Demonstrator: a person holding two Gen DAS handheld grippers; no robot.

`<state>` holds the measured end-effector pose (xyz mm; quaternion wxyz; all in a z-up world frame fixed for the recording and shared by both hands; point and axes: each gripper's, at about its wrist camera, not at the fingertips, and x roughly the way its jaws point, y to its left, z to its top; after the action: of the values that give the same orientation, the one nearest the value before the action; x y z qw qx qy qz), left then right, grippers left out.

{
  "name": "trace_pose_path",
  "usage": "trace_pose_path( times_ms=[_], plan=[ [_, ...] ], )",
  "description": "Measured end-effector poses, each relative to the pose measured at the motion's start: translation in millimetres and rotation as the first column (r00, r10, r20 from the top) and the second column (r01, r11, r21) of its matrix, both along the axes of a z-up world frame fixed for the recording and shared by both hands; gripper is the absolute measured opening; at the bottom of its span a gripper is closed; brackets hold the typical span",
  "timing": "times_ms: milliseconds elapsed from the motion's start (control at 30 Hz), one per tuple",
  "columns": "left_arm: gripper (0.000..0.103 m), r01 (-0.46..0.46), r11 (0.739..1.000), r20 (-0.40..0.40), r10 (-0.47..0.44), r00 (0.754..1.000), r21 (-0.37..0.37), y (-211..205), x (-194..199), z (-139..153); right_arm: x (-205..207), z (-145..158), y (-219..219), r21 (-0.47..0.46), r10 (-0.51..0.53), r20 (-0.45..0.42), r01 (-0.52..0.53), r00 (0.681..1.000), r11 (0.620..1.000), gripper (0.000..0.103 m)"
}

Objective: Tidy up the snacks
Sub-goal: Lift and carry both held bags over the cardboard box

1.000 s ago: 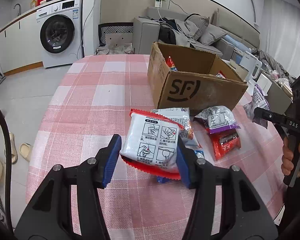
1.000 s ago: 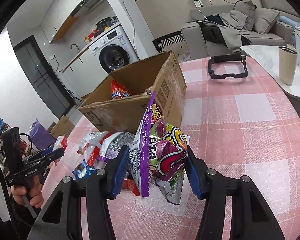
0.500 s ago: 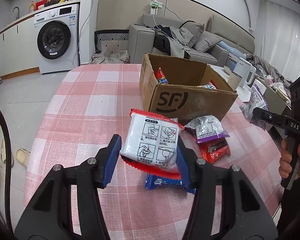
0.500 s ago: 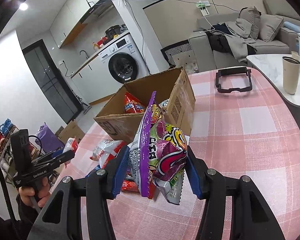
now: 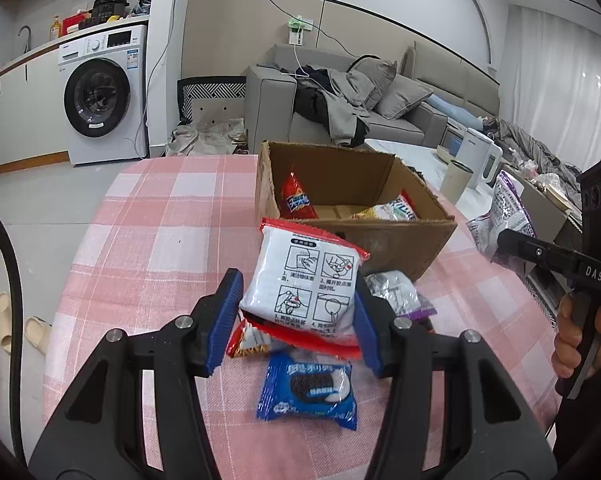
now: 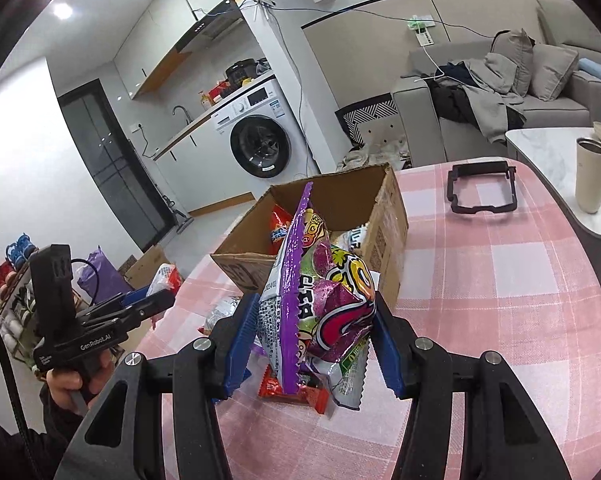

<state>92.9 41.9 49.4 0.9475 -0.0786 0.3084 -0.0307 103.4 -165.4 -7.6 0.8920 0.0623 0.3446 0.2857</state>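
Both packets have risen off the bench since the earlier frames, and more of the cardboard box (image 5: pixel 352 204) interior now shows ahead of them. The left hand-held gripper (image 5: pixel 296 312) pinches a puffy white pouch with red crimped edges (image 5: pixel 304 284) between its blue ribbed pads, jaws closed against its sides. Below it on the pink checked cloth of the bench (image 5: pixel 160 240) lies a glossy blue cookie packet (image 5: pixel 308 390) — flat, rectangular. The right hand-held gripper (image 6: pixel 314 340) clamps a crinkled purple foil bag (image 6: pixel 324 300), upright, its serrated seam pointing toward the open box (image 6: pixel 340 208) just beyond; a red wrapper (image 6: pixel 292 392) lies beneath.
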Motion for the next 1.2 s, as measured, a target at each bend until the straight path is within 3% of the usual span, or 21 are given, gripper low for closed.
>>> trace_pose_path(
  times_ms=[600,1200],
  plan=[
    [0.05,0.013,1.0,0.043,-0.012,0.999,0.0,-8.4,51.5,37.4,24.9,25.0,35.9,0.036,0.053,0.024,-0.054,0.998,0.998,0.055],
    [0.05,0.05,0.997,0.017,-0.051,0.999,0.054,-39.6,126.9,32.2,71.3,18.8,50.2,0.041,0.039,-0.006,-0.039,0.999,0.998,0.055]
  ],
)
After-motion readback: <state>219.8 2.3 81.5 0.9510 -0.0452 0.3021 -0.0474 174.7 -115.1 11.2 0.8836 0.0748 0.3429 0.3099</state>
